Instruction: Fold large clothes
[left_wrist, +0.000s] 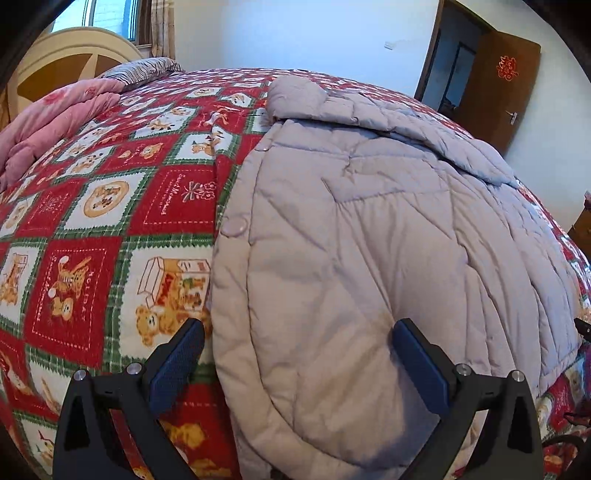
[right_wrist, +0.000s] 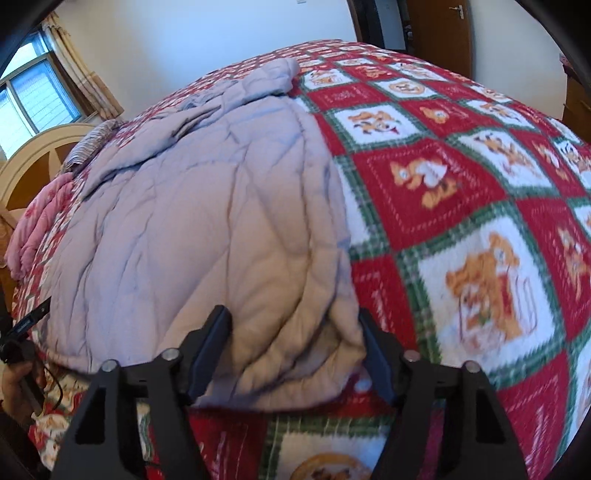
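The grey quilted coat lies flat on the bed's red teddy-bear quilt, its long axis running away from both claws toward the collar at the far end. Left claw is released, straddling the near hem's left edge. Right claw brackets the right hem corner, apparently not yet clenched.

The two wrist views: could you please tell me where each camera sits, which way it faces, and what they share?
Left wrist: on the left gripper, looking down over the near left hem of the grey padded coat; jaws open, astride the coat's edge.
Right wrist: on the right gripper, over the near right corner; jaws around the bunched hem; a hand shows at far left.
Shared: coat, teddy-bear quilt, pink blanket, headboard.
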